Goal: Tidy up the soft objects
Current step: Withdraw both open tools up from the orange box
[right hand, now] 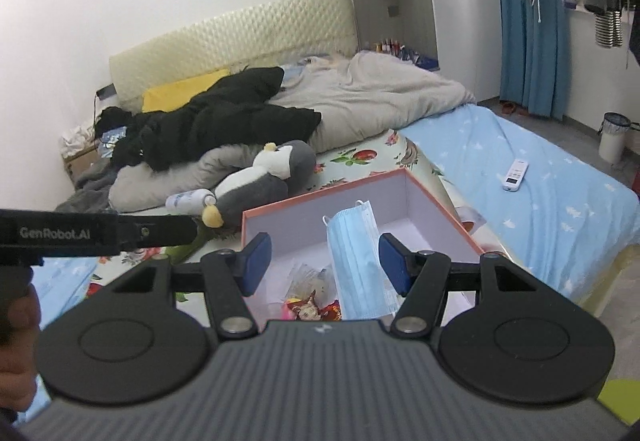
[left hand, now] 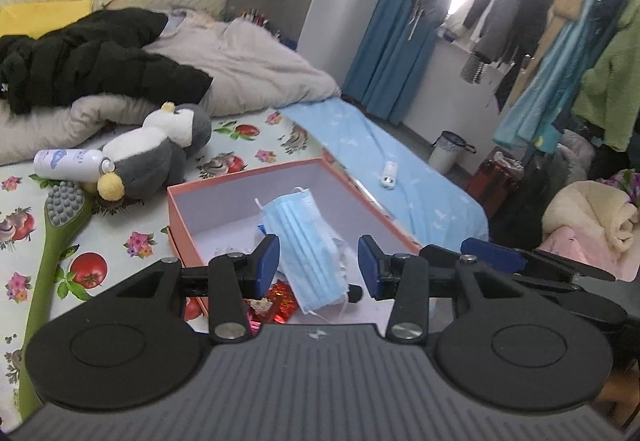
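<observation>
Item 1: orange box, open-topped, on the flowered bed sheet. It held a blue face mask, lying partly propped against the inside, with small papers and a red packet beneath it. Judged as sorted.

Item 2: plush penguin, lying on its side at ten o'clock from the box, outside it and apart from both tongs. Judged as the soft object left to place.

Item 3: white spray can and green massage brush, touching or just beside the penguin at its nine o'clock side. Hard goods, probably not part of the job.

Item 4: left gripper, jaws roughly half parted, nothing between the pads; the mask sat below them in the box.

Item 5: right gripper, jaws parted somewhat wider, likewise empty, above the box.

Item 6: white remote on the blue sheet, at two o'clock from the box.
</observation>
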